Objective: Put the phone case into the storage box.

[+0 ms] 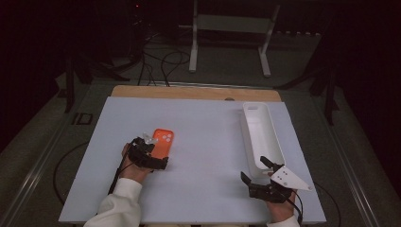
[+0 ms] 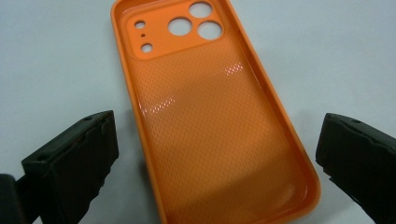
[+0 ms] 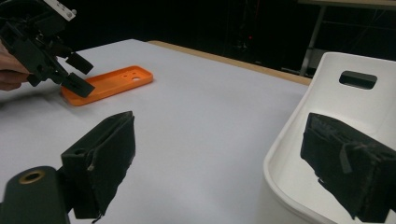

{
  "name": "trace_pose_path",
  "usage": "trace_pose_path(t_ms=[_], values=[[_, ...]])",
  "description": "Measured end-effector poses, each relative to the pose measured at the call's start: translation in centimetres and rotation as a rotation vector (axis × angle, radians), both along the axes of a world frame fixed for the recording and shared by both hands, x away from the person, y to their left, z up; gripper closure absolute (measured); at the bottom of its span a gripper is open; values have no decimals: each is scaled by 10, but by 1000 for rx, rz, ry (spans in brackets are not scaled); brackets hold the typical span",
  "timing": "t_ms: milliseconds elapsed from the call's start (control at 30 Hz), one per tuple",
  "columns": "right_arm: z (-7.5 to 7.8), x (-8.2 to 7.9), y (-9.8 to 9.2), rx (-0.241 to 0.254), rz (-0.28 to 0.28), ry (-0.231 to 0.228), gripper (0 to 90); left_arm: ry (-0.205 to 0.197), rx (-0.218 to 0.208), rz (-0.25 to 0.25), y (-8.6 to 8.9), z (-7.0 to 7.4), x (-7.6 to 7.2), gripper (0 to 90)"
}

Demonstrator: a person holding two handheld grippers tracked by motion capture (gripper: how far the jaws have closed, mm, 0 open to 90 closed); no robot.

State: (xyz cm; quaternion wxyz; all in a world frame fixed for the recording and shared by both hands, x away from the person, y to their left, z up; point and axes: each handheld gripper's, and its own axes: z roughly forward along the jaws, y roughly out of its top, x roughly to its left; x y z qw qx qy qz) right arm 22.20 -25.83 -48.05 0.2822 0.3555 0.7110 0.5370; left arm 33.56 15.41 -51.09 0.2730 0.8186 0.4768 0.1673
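Two black jaws of the left gripper (image 2: 210,158) stand wide apart, one on each side of the near end of a flat orange plastic phone case (image 2: 210,121), which lies hollow side up on the pale table (image 2: 336,56); whether they touch its edges is hard to tell. Farther right, the right gripper (image 1: 257,174) is also spread wide, empty, just at the near end of a long white plastic tray (image 1: 276,142).

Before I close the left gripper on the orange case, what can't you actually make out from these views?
- Orange phone case: its near end is cut off by the bottom edge of the left gripper view, and the left gripper covers it in the high view.
- White bin: the right gripper view's edges crop its interior.
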Motion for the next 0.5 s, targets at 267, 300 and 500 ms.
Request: trace_pose_path(t_ms=[267, 300, 500], values=[[0, 0, 0, 1, -1, 0, 101, 24, 10, 7, -1, -5, 2, 0], [0, 0, 0, 1, -1, -1, 101, 30, 10, 12, -1, -6, 3, 0], [0, 0, 0, -1, 0, -1, 101, 58, 15, 26, 0, -9, 5, 1]])
